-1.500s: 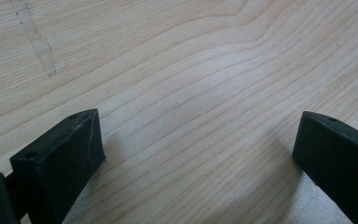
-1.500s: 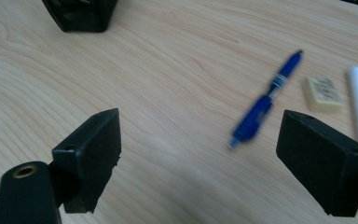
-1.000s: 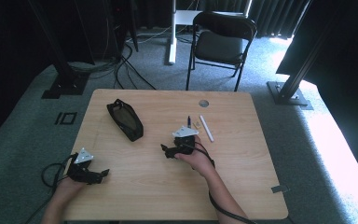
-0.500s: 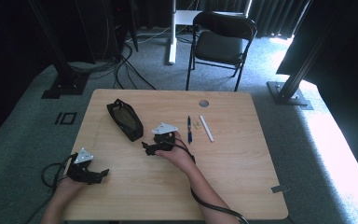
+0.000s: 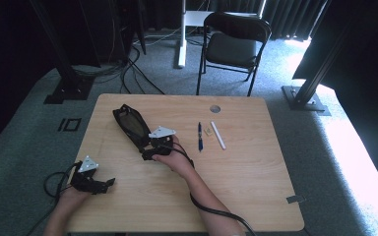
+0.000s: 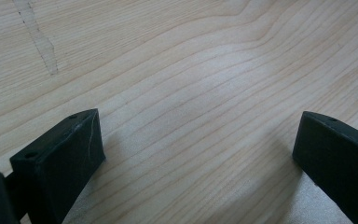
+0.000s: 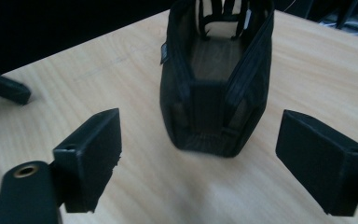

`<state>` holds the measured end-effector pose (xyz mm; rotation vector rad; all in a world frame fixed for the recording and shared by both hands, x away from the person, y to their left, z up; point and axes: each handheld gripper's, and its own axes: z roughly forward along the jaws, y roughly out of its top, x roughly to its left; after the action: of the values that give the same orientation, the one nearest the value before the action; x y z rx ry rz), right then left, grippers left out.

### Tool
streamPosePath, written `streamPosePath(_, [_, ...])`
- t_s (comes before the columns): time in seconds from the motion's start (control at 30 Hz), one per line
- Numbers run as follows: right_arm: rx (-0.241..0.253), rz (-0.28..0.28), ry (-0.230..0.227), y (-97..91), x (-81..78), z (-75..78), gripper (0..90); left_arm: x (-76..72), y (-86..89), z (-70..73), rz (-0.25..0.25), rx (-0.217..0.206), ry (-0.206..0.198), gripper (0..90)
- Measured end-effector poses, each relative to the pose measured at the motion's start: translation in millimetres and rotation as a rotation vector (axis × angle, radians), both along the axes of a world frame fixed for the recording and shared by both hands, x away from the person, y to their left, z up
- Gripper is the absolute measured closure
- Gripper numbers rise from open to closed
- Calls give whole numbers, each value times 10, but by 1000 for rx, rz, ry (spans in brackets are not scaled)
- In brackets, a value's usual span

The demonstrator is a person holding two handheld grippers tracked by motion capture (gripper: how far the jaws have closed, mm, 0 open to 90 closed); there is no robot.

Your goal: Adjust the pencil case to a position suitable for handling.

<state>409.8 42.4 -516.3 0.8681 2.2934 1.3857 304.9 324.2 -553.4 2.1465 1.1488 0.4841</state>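
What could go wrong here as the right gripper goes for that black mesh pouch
The right gripper is open, facing the narrow end of the soft mesh pouch; closing there may just crumple the fabric or push it along the table. The left gripper rests apart, so nothing steadies the pouch.

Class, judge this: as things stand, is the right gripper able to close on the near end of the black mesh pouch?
Probably yes: the right gripper is open, the black mesh pouch sits just ahead between its jaws, with only bare table around.
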Motion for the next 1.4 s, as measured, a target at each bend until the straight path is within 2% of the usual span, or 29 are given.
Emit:
streamPosePath(0.1, [6, -18, -6, 37, 26, 18, 214, 0, 0, 0, 0, 0, 0, 21])
streamPosePath(0.2, [-1, -7, -14, 68, 33, 23, 231, 0, 0, 0, 1, 0, 0, 21])
streamPosePath(0.23, [-4, 17, -20, 94, 45, 25, 282, 2, 1, -1, 8, -2, -1, 21])
streamPosePath(0.3, [-28, 18, -25, 116, 57, 20, 337, 2, 2, -1, 10, -2, -2, 21])
streamPosePath(0.4, [-56, 3, 17, 130, 89, 5, 389, 1, 5, -1, 14, -3, -2, 21])
streamPosePath(0.47, [-62, -9, 13, 133, 96, 1, 504, 1, 6, -1, 15, -2, -2, 21])
streamPosePath(0.5, [-64, -10, 22, 133, 99, 1, 514, 1, 6, -1, 15, -2, -2, 21])
streamPosePath(0.53, [-55, -20, 30, 133, 96, 1, 579, 1, 6, -1, 15, -2, -1, 21])
streamPosePath(0.67, [-79, -27, 36, 113, 88, -4, 678, 2, 7, -1, 18, -1, -2, 21])
streamPosePath(0.8, [-91, -41, 46, 77, 82, -5, 724, 2, 9, 0, 20, -1, -1, 21])
streamPosePath(0.97, [-86, -37, 60, 41, 54, -5, 727, 2, 9, -1, 20, -1, -1, 21])
streamPosePath(1.4, [-83, -32, 69, -208, -132, 22, 728, 2, 8, -1, 20, -1, -1, 21])
